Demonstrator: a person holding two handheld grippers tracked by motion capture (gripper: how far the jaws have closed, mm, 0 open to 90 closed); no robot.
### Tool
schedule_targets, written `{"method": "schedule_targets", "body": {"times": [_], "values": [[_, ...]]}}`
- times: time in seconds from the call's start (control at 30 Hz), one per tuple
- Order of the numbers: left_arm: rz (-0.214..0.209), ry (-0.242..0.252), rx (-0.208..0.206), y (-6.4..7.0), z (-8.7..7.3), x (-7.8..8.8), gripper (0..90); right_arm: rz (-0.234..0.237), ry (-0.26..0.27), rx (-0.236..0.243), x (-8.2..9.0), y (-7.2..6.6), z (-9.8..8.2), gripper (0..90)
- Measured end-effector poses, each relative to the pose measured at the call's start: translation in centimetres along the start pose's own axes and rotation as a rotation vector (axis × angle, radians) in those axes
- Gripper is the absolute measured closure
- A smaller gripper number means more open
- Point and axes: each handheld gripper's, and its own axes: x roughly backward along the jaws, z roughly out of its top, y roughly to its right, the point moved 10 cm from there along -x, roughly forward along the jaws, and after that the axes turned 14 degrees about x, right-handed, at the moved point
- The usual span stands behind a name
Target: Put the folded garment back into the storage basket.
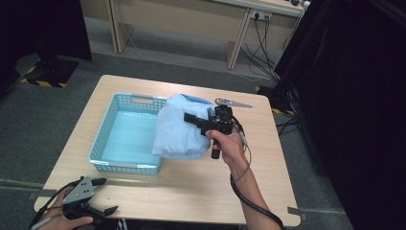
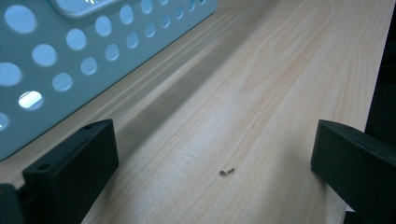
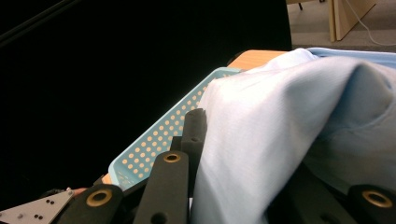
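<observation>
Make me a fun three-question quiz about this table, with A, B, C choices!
1. Where is the light blue cloth?
A. draped over the basket's right side
B. on the floor
C. under the table

2. What colour is the basket?
A. red
B. light blue
C. black

3. What is the right tool doing?
A. lying open
B. hanging on a wall
C. gripping the cloth

Answers:
1 A, it hangs over the basket's right rim.
2 B, its holed walls are pale blue.
3 C, its jaws are closed on the fabric.
</observation>
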Motion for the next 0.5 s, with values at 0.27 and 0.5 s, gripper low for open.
{"method": "schedule_targets", "body": {"times": [0.27, 0.5], "values": [[0.000, -0.001, -0.002, 0.0, 0.0, 0.0, 0.1, 0.009, 0.002, 0.005, -1.1, -0.6, 0.8, 76.9], [0.000, 0.000, -0.001, 0.0, 0.0, 0.0, 0.1, 0.015, -0.001, 0.004, -1.9, -0.9, 1.1, 76.8]]}}
